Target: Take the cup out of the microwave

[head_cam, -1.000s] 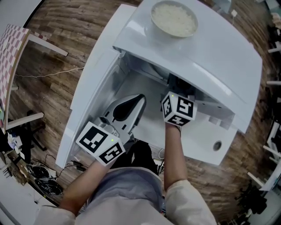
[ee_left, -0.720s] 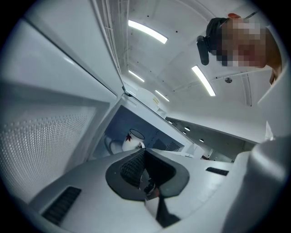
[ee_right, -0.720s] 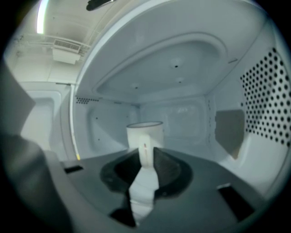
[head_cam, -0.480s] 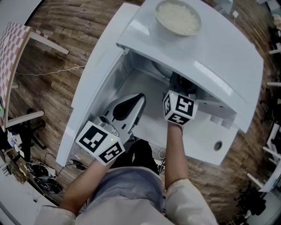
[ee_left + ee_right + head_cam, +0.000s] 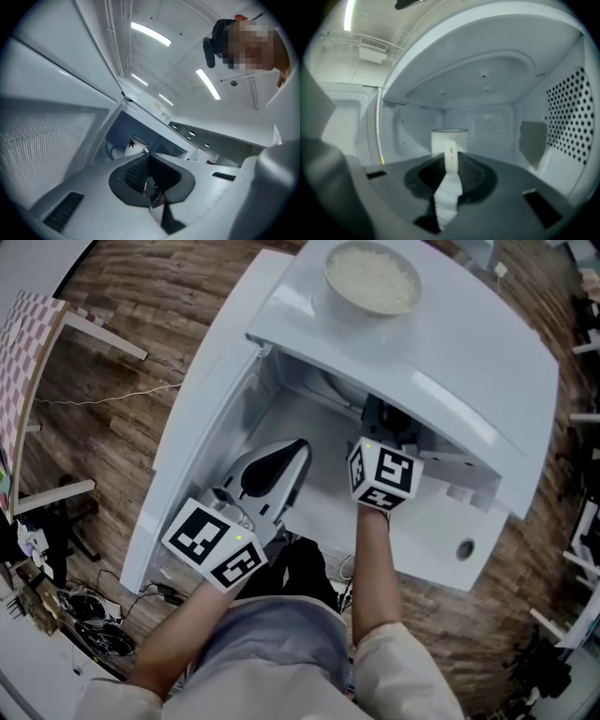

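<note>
Right claw (image 5: 451, 161): jaws have just been closing and now pinch the handle (image 5: 451, 150) of the cup (image 5: 440, 138). Cup stands inside the microwave (image 5: 567, 112). Left claw (image 5: 149, 163): closed, empty, outside beside the open door (image 5: 42, 154).

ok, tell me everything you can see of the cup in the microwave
The cup is a white, glossy cylinder, ceramic by the look, standing upright inside the open microwave, toward the back. The left gripper view shows a dark rim and a red leaf mark on its side. Its handle faces the door, between the jaws of the right gripper, which have just been closing; the pads look to be against it. Its contents are hidden.
</note>
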The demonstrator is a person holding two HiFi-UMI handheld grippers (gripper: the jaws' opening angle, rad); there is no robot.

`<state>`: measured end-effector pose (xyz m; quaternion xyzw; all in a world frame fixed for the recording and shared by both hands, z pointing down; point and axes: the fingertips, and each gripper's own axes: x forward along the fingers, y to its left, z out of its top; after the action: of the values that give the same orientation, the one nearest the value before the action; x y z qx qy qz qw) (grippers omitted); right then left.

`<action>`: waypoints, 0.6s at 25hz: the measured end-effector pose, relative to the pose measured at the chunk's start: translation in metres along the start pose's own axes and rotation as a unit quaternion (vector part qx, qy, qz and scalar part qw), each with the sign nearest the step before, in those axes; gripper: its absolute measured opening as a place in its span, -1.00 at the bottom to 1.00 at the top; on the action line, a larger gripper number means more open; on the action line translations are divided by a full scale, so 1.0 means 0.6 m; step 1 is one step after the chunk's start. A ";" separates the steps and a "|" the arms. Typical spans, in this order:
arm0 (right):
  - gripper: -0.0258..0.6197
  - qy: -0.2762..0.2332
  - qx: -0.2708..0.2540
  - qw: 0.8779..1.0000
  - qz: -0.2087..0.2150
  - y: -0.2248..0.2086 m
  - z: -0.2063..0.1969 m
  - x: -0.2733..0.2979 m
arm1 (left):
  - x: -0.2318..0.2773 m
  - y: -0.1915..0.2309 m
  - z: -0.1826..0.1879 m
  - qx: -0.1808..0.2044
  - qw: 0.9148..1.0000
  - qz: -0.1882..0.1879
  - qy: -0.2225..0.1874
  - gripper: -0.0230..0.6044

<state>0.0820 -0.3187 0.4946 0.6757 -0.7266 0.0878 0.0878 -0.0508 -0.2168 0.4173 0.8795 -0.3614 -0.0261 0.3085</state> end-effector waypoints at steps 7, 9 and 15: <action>-0.69 -0.009 0.009 1.000 0.004 0.000 0.008 -0.011 | 0.004 -0.002 0.002 0.001 1.000 0.002 -0.004 -0.89; -0.69 -0.010 0.012 1.000 0.006 0.001 0.008 -0.014 | 0.003 -0.003 0.003 0.001 1.000 0.003 -0.005 -0.89; -0.69 -0.014 0.020 1.000 0.014 0.003 0.011 -0.023 | 0.004 -0.008 0.005 0.002 1.000 0.002 -0.009 -0.89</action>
<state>0.0810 -0.3070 0.4848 0.6679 -0.7356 0.0937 0.0626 -0.0467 -0.2171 0.4125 0.8789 -0.3663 -0.0325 0.3040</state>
